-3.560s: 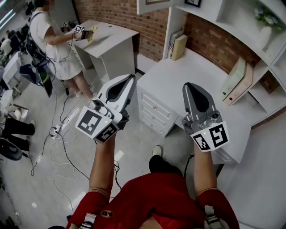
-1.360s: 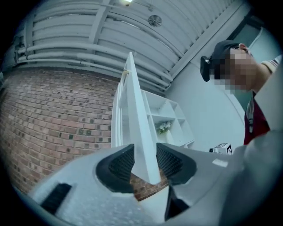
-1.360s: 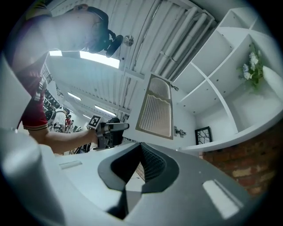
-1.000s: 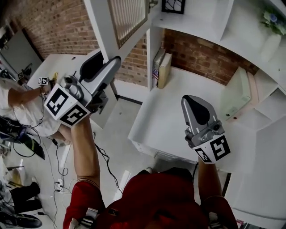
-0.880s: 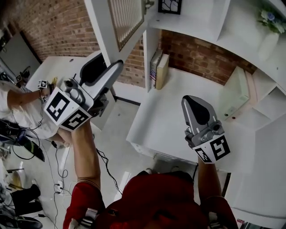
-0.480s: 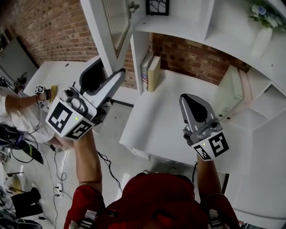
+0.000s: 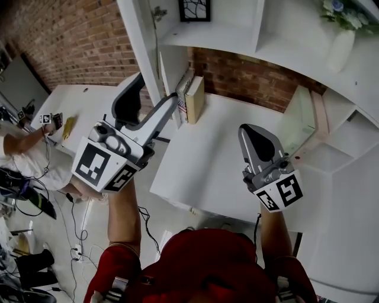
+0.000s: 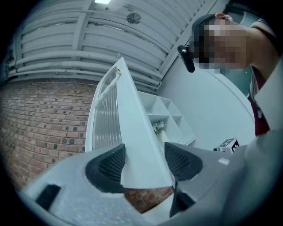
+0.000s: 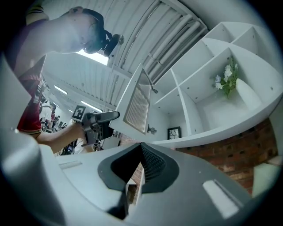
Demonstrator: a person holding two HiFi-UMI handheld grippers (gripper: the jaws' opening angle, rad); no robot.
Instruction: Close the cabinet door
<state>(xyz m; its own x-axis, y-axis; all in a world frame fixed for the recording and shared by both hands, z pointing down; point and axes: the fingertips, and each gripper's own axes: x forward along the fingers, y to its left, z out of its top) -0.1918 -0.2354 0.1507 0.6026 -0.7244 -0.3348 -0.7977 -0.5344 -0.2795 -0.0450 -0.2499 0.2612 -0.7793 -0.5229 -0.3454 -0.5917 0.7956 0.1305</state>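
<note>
The white cabinet door point(image 7: 140, 41) with a slatted panel hangs open above the desk and shows almost edge-on in the head view. My left gripper point(image 7: 157, 89) straddles its lower corner. In the left gripper view the door point(image 8: 128, 128) runs up between the two black pads point(image 8: 108, 165) of my left gripper point(image 8: 143, 155). Its jaws have just been opening and stand wide, one on each side of the door. My right gripper point(image 7: 250, 131) hovers over the desk, shut and holding nothing. The right gripper view shows the door point(image 9: 138, 103) and the left gripper point(image 9: 99, 118) beside it.
The white shelf unit point(image 7: 237, 35) holds a framed picture point(image 7: 195, 9) and a vase with flowers point(image 7: 340, 41). Books point(image 7: 189, 97) and folders point(image 7: 302, 118) stand on the white desk point(image 7: 231, 160) against a brick wall. At a table on the left is another person point(image 7: 23, 142).
The door has swung round from showing its slatted face to standing nearly edge-on. My left gripper has moved right along with it and its jaws have spread wider. The right gripper has hardly shifted in view.
</note>
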